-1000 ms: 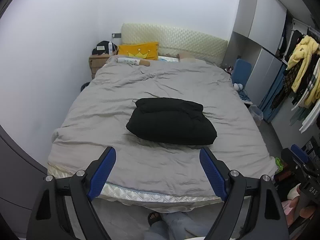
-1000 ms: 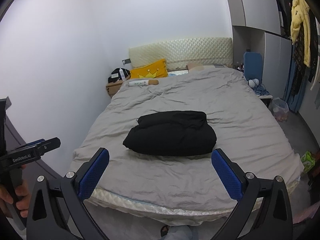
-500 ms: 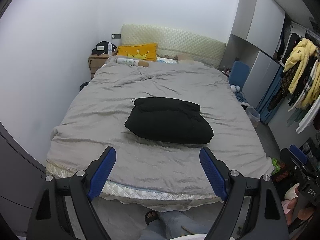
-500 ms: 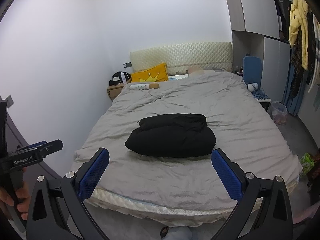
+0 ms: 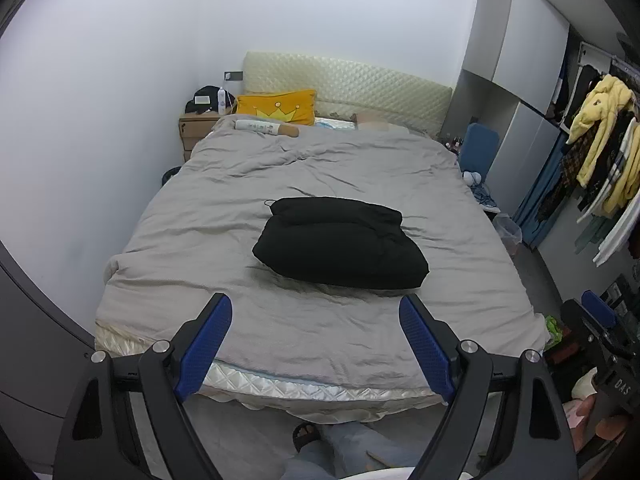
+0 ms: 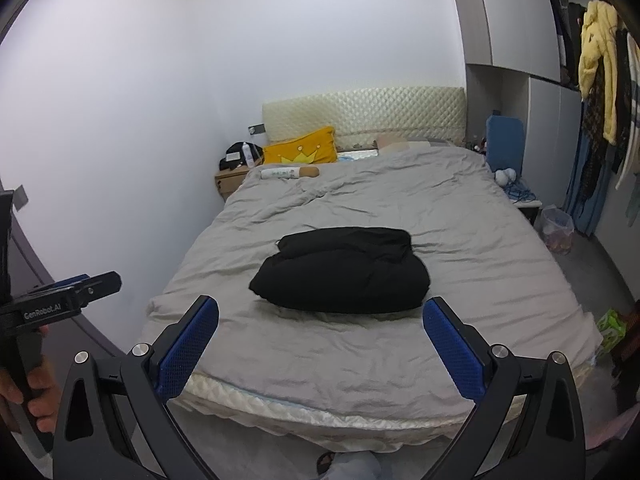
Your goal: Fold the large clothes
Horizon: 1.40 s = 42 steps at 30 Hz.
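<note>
A black garment (image 5: 340, 242) lies folded into a thick bundle on the grey bedspread (image 5: 248, 208), near the middle of the bed. It also shows in the right wrist view (image 6: 342, 276). My left gripper (image 5: 316, 344) is open and empty, held off the foot of the bed, well short of the garment. My right gripper (image 6: 320, 344) is open and empty, also back from the foot of the bed. The left gripper's body (image 6: 60, 304) shows at the left edge of the right wrist view, held in a hand.
A yellow crown pillow (image 5: 276, 107) and a rolled item (image 5: 266, 128) lie by the headboard. A wooden nightstand (image 5: 196, 128) stands at the far left. Clothes hang on a rack (image 5: 600, 152) at the right, with a bin (image 5: 508, 232) and clutter on the floor.
Both grippers have drawn back and away from the bed, so the bed and garment look smaller. Both stay open. The garment has not moved.
</note>
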Each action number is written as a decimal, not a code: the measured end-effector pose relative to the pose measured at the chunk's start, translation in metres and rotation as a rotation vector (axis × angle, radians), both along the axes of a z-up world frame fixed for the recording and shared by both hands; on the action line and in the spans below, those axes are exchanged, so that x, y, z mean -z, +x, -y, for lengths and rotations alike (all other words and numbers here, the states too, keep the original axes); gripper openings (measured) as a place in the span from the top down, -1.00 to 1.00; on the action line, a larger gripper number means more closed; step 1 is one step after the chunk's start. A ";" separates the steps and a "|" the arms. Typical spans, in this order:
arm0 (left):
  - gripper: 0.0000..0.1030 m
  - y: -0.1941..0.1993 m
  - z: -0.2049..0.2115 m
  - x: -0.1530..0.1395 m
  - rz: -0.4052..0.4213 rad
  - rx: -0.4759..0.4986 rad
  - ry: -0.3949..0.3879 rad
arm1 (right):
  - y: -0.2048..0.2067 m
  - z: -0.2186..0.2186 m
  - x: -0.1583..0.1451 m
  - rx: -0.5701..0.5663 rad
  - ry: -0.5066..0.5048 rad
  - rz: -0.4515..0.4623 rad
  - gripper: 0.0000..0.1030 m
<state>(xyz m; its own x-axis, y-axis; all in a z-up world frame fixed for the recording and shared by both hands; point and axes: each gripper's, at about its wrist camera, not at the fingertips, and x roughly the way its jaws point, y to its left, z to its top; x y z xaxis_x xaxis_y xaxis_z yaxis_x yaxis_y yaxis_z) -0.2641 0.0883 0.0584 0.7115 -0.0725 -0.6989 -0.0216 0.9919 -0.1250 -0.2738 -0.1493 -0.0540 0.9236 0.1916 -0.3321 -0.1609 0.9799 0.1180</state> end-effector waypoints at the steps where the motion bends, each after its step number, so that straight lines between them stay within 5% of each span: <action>1: -0.67 0.000 0.000 0.001 -0.001 0.003 -0.002 | -0.001 0.001 0.001 0.000 0.006 -0.001 -1.00; 42: -0.67 -0.021 0.012 0.009 -0.014 0.018 0.009 | -0.017 0.006 0.015 -0.021 0.015 -0.017 -1.00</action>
